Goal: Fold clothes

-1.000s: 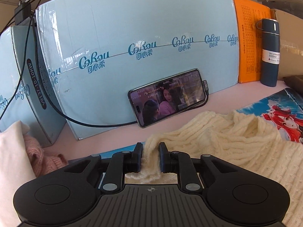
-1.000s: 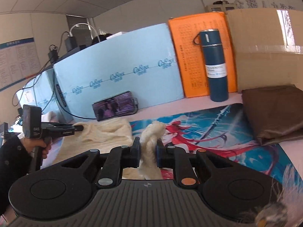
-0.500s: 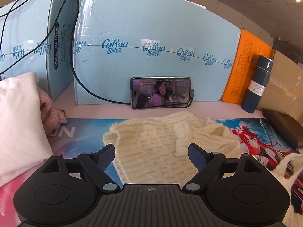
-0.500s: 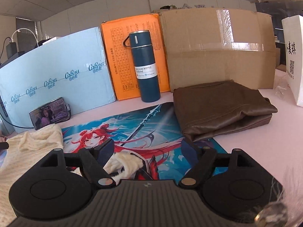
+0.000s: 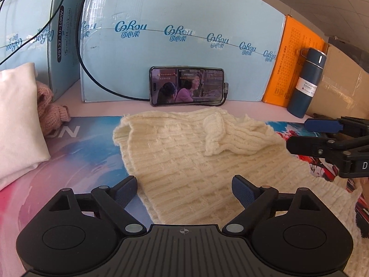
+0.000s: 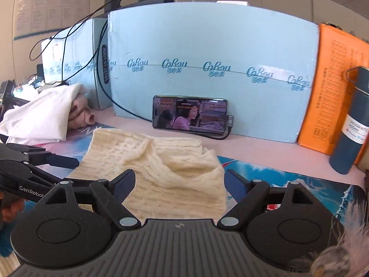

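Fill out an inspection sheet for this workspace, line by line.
Surface: pink table under a printed anime mat.
Job's things: cream knit sweater lying partly folded on the mat.
Clutter: phone playing video, blue bottle, white cloth, pink knit.
Grippers: left gripper open over the sweater; right gripper open, holding nothing.
Cables: black cable plugged into the phone.
Surroundings: blue boxes, orange box.
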Action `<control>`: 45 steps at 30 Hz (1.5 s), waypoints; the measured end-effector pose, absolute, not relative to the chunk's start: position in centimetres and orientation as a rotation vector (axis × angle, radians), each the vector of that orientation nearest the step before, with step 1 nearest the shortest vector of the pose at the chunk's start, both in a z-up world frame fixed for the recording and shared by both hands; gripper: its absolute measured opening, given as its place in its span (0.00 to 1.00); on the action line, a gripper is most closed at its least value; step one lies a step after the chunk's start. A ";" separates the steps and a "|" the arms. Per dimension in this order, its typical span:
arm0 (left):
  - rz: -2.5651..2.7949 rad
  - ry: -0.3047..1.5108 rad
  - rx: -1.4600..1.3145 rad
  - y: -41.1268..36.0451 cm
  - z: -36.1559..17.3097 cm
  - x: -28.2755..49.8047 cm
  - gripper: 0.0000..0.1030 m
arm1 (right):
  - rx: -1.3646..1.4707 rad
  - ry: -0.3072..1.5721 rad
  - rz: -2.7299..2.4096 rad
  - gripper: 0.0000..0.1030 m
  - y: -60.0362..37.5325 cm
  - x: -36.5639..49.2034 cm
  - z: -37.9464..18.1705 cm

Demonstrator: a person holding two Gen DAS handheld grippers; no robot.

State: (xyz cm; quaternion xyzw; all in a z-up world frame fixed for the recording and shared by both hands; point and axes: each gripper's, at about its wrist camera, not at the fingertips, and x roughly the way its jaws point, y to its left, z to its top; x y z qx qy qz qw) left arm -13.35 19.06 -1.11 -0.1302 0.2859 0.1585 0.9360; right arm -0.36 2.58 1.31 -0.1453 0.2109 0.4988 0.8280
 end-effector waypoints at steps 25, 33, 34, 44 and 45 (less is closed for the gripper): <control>0.321 0.586 -0.267 19.2 -1.3 -13.4 0.91 | 0.036 0.624 0.688 0.09 -2.2 9.6 -0.9; 0.320 0.586 -0.268 19.2 -1.3 -13.4 0.91 | 0.152 0.653 0.615 0.47 -6.4 8.8 0.7; 0.320 0.586 -0.268 19.2 -1.3 -13.4 0.91 | 0.173 0.651 0.627 0.50 -7.2 8.3 1.1; 0.298 0.540 -0.261 18.8 -0.8 -14.0 0.92 | 0.124 0.621 0.900 0.70 -13.4 -3.5 1.1; 0.287 0.515 -0.240 18.3 -0.4 -14.3 0.92 | 0.121 0.618 0.901 0.70 -14.0 -4.4 1.0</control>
